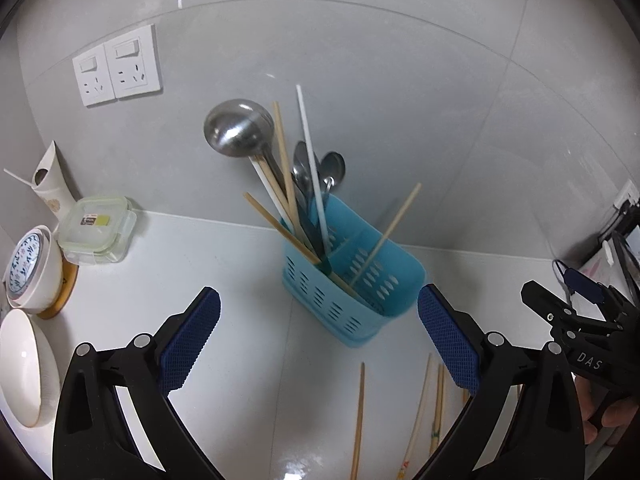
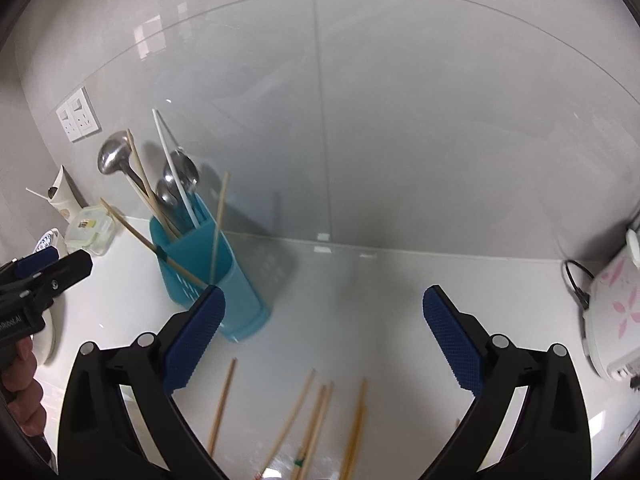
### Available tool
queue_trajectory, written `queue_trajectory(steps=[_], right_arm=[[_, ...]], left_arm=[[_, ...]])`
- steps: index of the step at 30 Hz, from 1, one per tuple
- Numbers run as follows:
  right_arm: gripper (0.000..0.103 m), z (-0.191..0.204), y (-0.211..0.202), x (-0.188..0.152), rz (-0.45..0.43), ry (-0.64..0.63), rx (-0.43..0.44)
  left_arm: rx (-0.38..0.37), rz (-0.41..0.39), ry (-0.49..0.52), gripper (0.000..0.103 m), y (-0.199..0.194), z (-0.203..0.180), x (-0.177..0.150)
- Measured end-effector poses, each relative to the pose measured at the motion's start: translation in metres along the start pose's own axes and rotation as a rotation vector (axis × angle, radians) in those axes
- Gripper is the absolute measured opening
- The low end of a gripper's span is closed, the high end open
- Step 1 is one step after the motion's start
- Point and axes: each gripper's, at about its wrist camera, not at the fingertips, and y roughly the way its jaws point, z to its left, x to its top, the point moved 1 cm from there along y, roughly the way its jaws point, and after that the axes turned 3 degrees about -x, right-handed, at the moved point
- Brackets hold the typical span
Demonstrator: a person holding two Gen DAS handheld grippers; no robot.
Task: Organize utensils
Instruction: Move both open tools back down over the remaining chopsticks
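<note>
Above the surface (image 2: pixel 360 300), I hold both grippers wide, nothing between the fingers.
Blue holder (image 1: pixel 352 280) stands ahead, chopsticks (image 2: pixel 316 412) loose below the right gripper (image 2: pixel 324 336); left gripper (image 1: pixel 320 340) likewise empty.

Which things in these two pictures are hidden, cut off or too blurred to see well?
- Loose chopsticks: right wrist view, blurred; ends cut off by bottom edge.
- Blue holder: left wrist view, utensils' lower ends hidden by its walls.
- White appliance: right wrist view, cut off by right edge.
</note>
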Motion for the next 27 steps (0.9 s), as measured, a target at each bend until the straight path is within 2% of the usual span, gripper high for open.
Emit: queue_trajectory(steps=[13, 27], right_arm=[[0.095, -0.041, -0.012, -0.060, 0.075, 0.043, -0.069], [0.095, -0.052, 0.014, -0.135, 0.249, 0.068, -0.097]], left_arm=[[-0.017, 0.087, 0.041, 0.097, 0.008, -0.022, -0.042], [-0.017, 0.238, 0.078, 0.097, 0.050, -0.030, -0.097]])
